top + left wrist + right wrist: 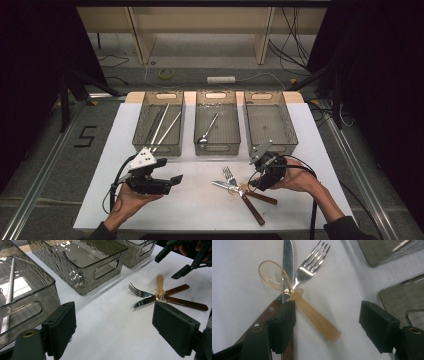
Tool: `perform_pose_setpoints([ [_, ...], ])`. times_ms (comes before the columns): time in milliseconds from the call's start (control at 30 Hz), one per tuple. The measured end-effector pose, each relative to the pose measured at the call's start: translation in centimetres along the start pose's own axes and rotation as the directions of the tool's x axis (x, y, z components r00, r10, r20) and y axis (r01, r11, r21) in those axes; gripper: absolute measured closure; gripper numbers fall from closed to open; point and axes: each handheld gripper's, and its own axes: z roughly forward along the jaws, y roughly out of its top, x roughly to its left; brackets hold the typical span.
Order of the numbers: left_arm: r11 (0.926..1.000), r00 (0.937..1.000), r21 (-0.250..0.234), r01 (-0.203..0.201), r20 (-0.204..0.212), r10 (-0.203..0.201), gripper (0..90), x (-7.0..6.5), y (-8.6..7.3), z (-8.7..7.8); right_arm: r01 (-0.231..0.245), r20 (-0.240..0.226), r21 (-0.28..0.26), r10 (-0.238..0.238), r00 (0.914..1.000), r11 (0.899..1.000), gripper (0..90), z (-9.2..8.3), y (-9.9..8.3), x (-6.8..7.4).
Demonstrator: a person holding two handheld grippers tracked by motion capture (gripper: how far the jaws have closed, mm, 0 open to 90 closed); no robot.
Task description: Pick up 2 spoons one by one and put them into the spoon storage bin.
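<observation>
At the left of the high view our left gripper [167,181] hovers with jaws spread and empty, below the ribbed smoky plastic bins: the left bin [141,144] holds slim metal sticks, the middle bin [218,148] a steel spoon [207,131], the right bin [270,146] nothing. Lower right of centre, our right gripper [327,317] hangs wide open over the crossed pile still unsorted: a wood-handled knife [287,257], shiny fork [310,262] and translucent amber plastic spoon [314,317].

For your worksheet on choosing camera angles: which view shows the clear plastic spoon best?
The right gripper view: the clear plastic spoon lies close, bowl and pale handle whole, across the knife and fork. The left gripper view shows it small and foreshortened; the high view barely shows it in the pile.
</observation>
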Motion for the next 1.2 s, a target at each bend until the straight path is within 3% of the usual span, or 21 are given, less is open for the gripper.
perform_pose_setpoints([
  [500, 0.9997, 0.9999, -0.021, 0.014, -0.002, -0.014, 17.5, 0.1, -0.6, -0.6, 0.054, -0.024, 0.085, -0.052, 0.9984, 0.995, 39.4, 1.5, 0.1, -0.3],
  [1100, 0.9997, 0.9999, -0.022, 0.011, -0.004, -0.011, 17.4, 0.0, -0.6, -0.5, 0.109, -0.043, 0.115, -0.105, 0.9936, 0.987, 47.1, 2.5, 0.2, -0.3],
  [1200, 0.9999, 1.0, -0.016, 0.002, -0.004, -0.002, 17.4, 0.0, -0.5, -0.5, 0.136, -0.055, 0.12, -0.13, 0.9899, 0.983, 48.4, 2.6, 0.2, -0.2],
])
